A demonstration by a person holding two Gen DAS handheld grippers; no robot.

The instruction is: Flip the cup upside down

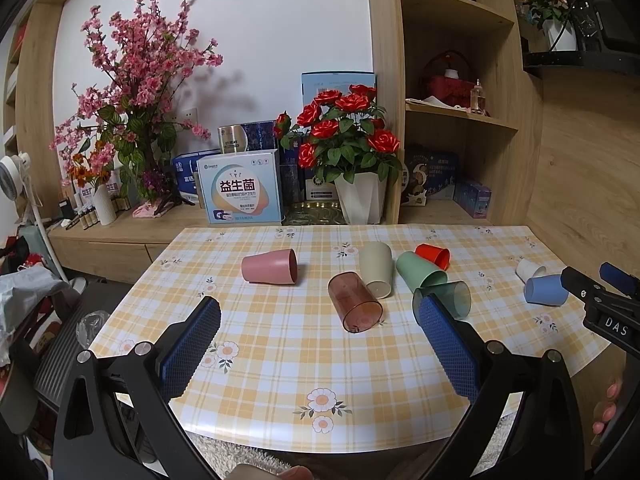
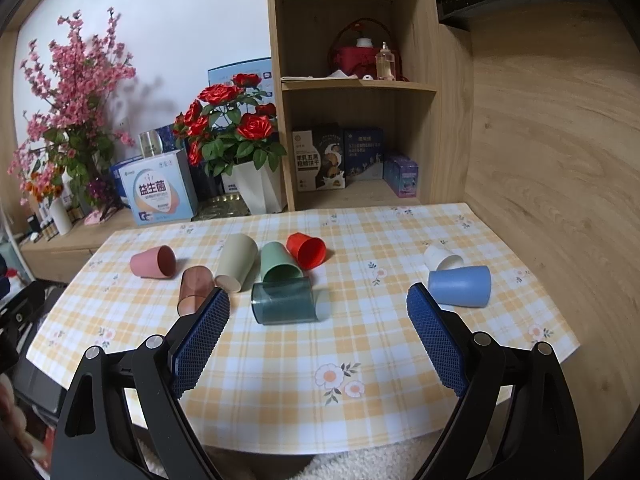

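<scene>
eight cups (image 2: pixel 285 303) are lying on the table (image 2: pixel 400 340), both grippers (image 1: pixel 320 354) (image 2: pixel 318 342) hovering open and empty, needing to pick one to grasp.

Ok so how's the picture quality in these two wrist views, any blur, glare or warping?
Left wrist view: strong fisheye bending of the shelf, black corners, soft shadow of the pink blossoms on the wall, cups sharp. Right wrist view: same bowing of the wood panel, the table evenly lit with no harsh glare, and a blurred patch at the lower left edge.
</scene>
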